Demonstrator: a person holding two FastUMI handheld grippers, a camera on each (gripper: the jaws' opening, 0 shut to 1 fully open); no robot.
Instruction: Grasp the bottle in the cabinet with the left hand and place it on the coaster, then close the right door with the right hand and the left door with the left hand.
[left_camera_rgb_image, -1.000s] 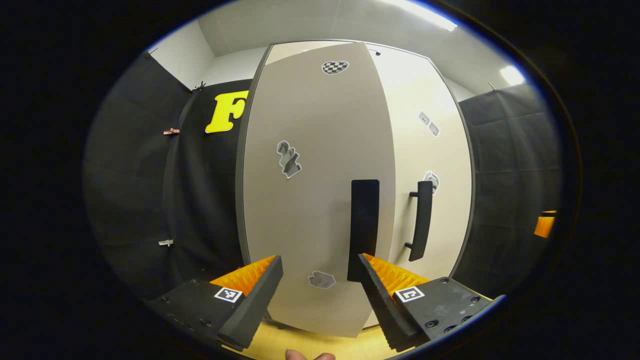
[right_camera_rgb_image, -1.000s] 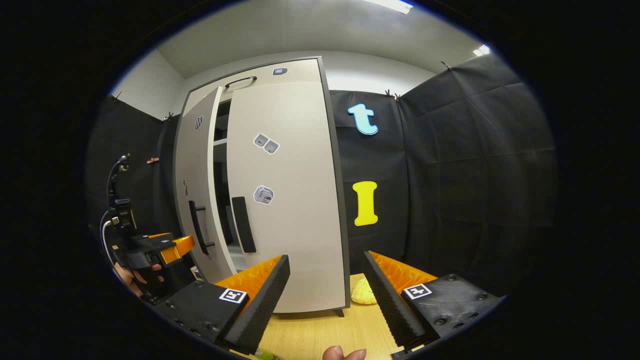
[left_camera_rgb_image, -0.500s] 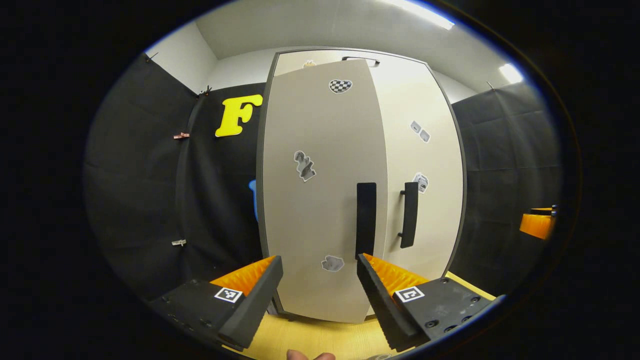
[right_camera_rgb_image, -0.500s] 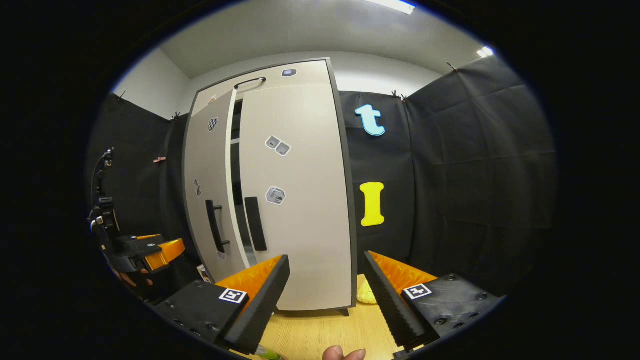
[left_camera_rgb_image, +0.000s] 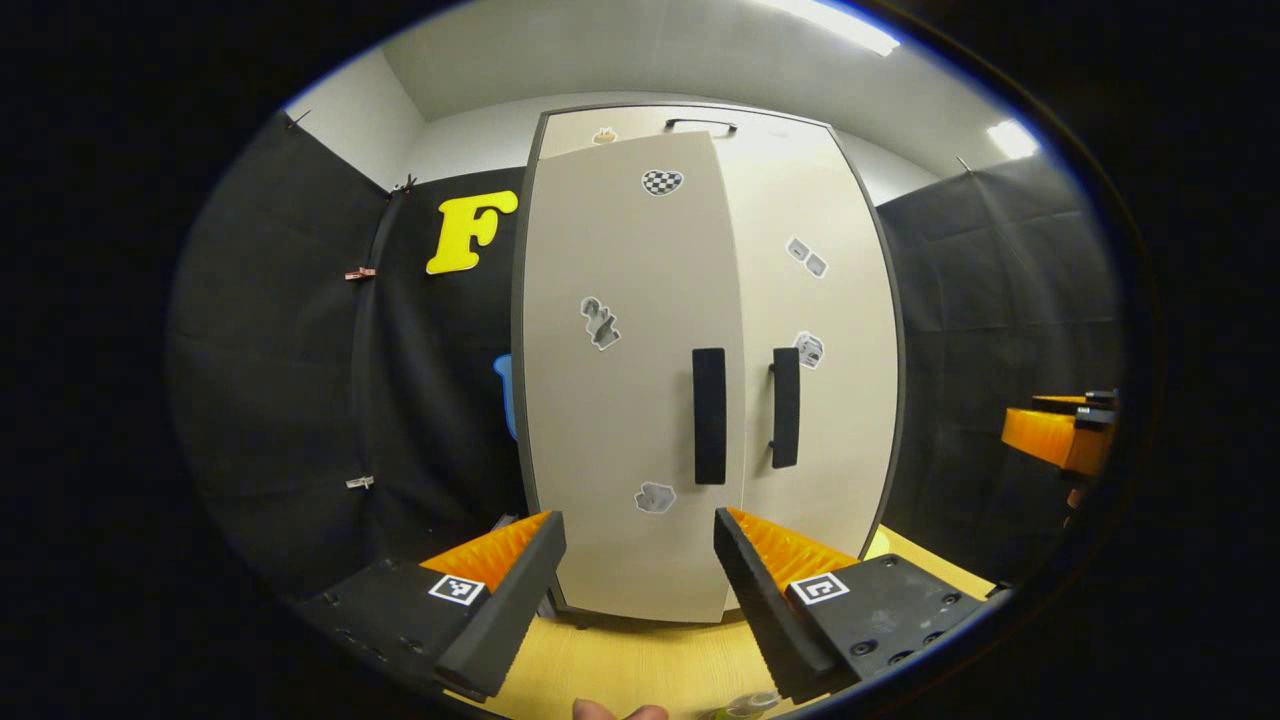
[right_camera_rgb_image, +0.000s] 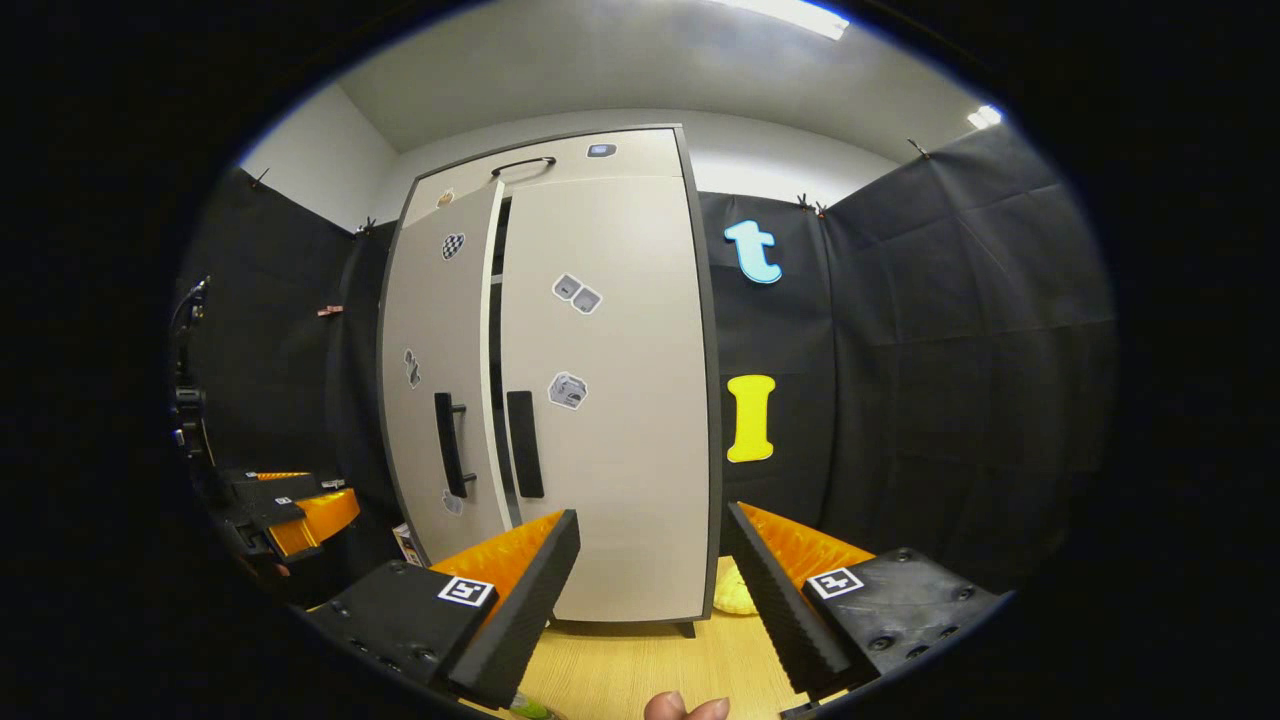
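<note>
- Left gripper (left_camera_rgb_image: 640, 560): fingers spread, holding nothing, standing clear in front of the cabinet (left_camera_rgb_image: 700, 150)
- Right gripper (right_camera_rgb_image: 650, 560): fingers spread, empty, also apart from the cabinet
- Right door (right_camera_rgb_image: 610, 400) looks shut; left door (right_camera_rgb_image: 435, 400) shows a narrow dark gap along its inner edge in the right gripper view
- Risk: the left door may stay ajar if no final push is given
- Bottle (left_camera_rgb_image: 745, 706): a greenish sliver at the lower edge, probably this; the coaster cannot be confirmed
</note>
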